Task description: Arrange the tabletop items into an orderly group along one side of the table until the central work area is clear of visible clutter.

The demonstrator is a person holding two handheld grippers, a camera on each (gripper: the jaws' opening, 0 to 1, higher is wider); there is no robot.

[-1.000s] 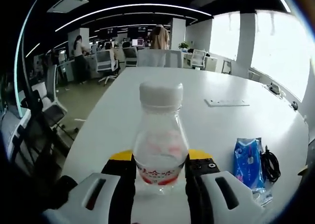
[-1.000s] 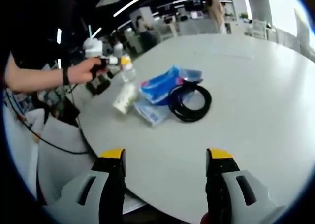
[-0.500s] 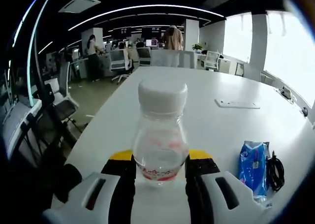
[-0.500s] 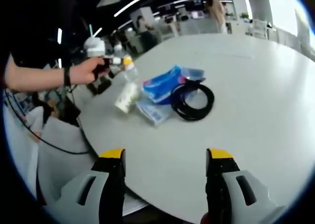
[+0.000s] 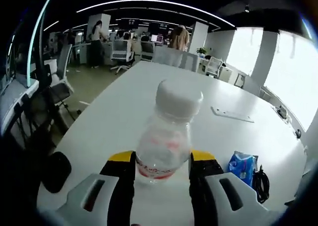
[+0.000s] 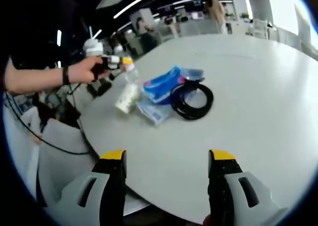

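Bottle: clear plastic water bottle (image 5: 166,136) with a white cap and a red label, sitting between the jaws of the left gripper (image 5: 163,169), tilted a little to the right in the left gripper view.
Left gripper: pinching the bottle low on its body, yellow-tipped jaws pressed to both sides; in the right gripper view it (image 6: 117,62) is up by the desk's far left edge, with the person's hand (image 6: 84,69) wrapped round its handle.
Right gripper: jaws spread wide with nothing between them (image 6: 168,159), hanging over the near edge of the desk (image 6: 258,102).
Blue packet: lying on the desk (image 5: 242,164) to the right of the held bottle; in the right gripper view it (image 6: 161,84) rests just beside the cable.
Black cable: coiled in a loop (image 6: 191,101), touching the blue packet, toward the left side of the desk; also seen at the packet's right (image 5: 261,179).
Second bottle: another clear bottle (image 6: 126,98) on the desk near its left edge, just left of the packet.
Desk centre: flat white strip (image 5: 232,114) lying well apart from the rest.
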